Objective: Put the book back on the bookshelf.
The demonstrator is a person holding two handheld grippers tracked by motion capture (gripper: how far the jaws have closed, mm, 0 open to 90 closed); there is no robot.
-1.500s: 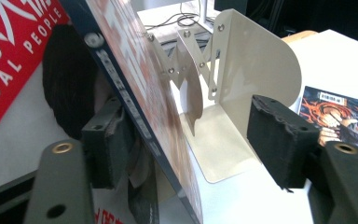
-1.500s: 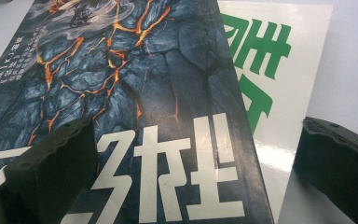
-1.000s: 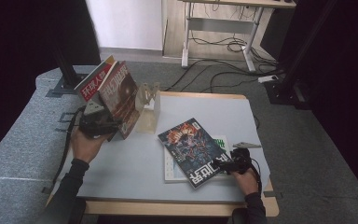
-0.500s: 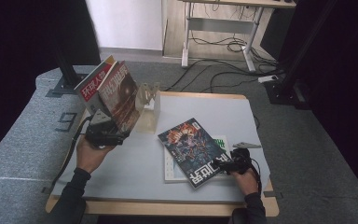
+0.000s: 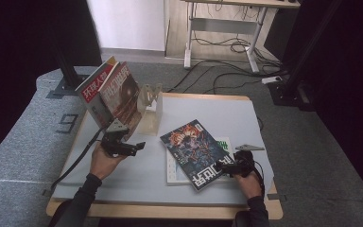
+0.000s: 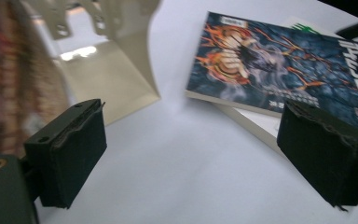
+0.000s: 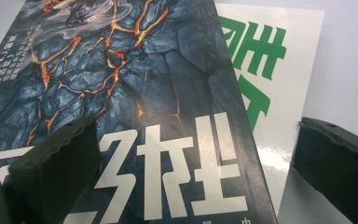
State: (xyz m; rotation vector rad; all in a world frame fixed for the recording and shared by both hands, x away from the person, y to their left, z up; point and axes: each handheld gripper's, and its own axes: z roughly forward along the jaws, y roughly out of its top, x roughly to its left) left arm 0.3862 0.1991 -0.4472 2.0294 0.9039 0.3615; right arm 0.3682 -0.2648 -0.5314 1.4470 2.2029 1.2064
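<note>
Shelving magazines into the bookend (image 5: 152, 106): two magazines (image 5: 113, 94) lean upright against it at the table's (image 5: 137, 175) far left, and two more lie flat in a stack near the right edge.

Left gripper (image 5: 134, 147) sits just in front of the standing pair, its jaws just opened wide with nothing between them, so that drop-off looks done.

Right gripper (image 5: 230, 165) is at the near corner of the dark lava-cover magazine (image 5: 194, 149), which lies skewed on top of the white one with green print (image 7: 270, 65). Jaws wide, straddling the corner, pads not pressing.

Next, as I read it: close the right jaws on the dark cover's edge only, lift it clear without dragging the white one, then stand it beside the others.
</note>
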